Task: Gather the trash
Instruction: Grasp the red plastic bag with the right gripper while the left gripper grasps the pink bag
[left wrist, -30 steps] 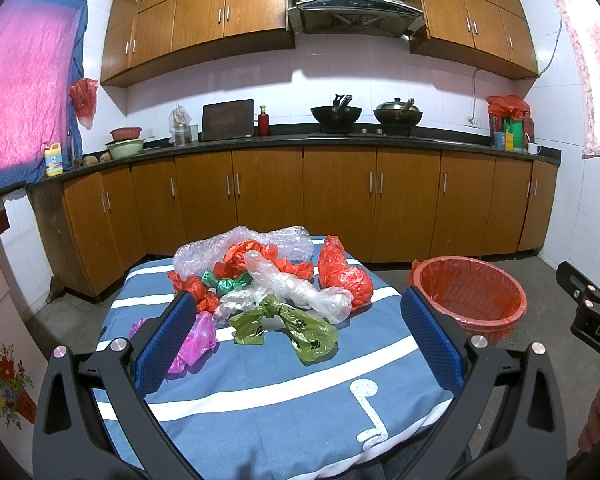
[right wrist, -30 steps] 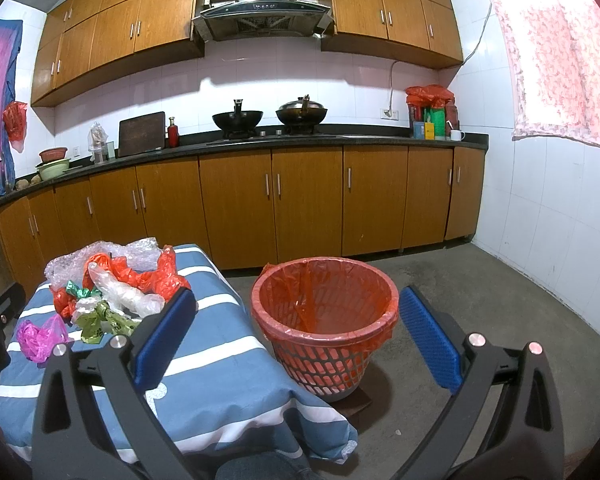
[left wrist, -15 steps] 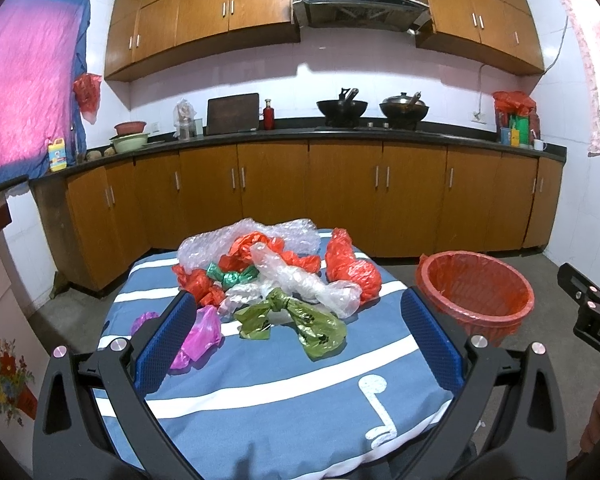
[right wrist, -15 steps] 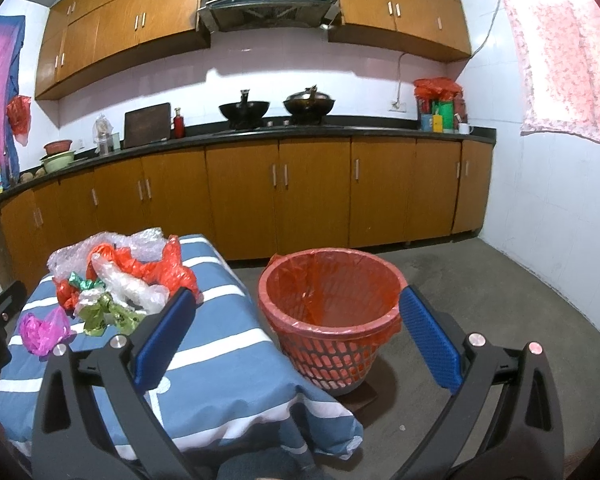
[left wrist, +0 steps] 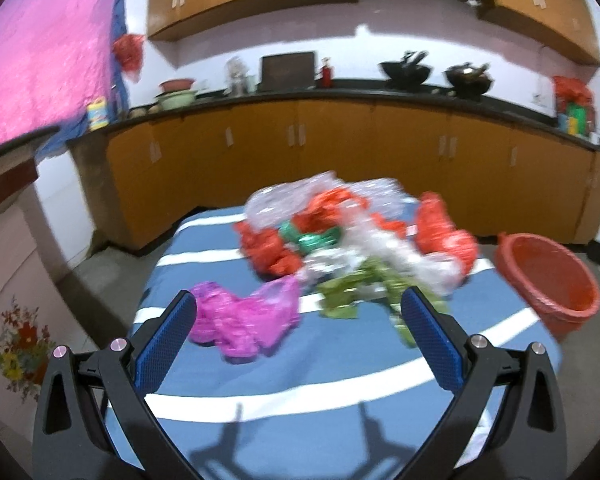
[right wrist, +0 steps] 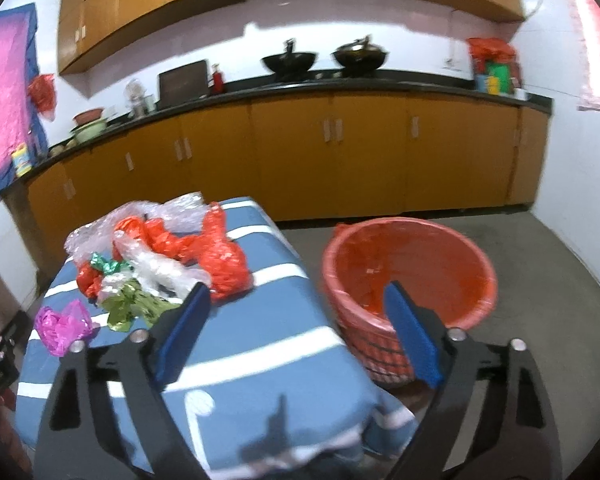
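Approach to the bag pile: both grippers empty.

The left gripper (left wrist: 298, 320) is spread; the right gripper (right wrist: 296, 326), jaws just narrowed, holds nothing. Plastic bags (left wrist: 352, 248) lie on the table (left wrist: 300, 380) beside the basket (right wrist: 408, 272). A shallow pinch risks snagging the cloth or dragging neighbouring bags off.

Left tongs (left wrist: 298, 320), right tongs (right wrist: 296, 310): black frames, blue textured pads, silver screws.
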`<action>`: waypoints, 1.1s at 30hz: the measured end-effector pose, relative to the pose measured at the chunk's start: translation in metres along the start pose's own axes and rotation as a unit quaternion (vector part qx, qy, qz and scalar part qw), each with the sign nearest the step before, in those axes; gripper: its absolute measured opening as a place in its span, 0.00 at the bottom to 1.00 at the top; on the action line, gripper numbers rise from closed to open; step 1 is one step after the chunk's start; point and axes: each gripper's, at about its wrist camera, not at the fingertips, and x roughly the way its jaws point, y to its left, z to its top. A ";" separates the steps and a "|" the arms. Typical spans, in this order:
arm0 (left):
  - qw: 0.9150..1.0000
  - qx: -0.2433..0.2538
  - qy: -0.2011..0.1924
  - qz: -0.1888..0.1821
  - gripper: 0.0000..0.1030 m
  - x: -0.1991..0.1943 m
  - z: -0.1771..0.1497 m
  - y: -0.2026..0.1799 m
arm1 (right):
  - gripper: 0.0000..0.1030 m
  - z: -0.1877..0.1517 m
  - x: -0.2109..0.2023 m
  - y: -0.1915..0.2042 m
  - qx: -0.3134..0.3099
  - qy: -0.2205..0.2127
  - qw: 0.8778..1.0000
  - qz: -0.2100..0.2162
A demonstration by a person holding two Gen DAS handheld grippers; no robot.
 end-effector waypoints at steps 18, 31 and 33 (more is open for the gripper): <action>0.996 -0.019 0.047 0.069 0.98 0.083 -0.009 0.058 | 0.78 0.025 0.179 0.067 -0.039 0.079 0.996 0.028; 0.998 0.022 0.055 0.034 0.98 0.097 -0.012 0.045 | 0.22 0.009 0.211 0.066 -0.022 0.126 0.989 0.075; 0.997 0.026 0.063 0.032 0.98 0.101 -0.014 0.044 | 0.14 0.010 0.205 0.067 -0.026 0.118 0.989 0.081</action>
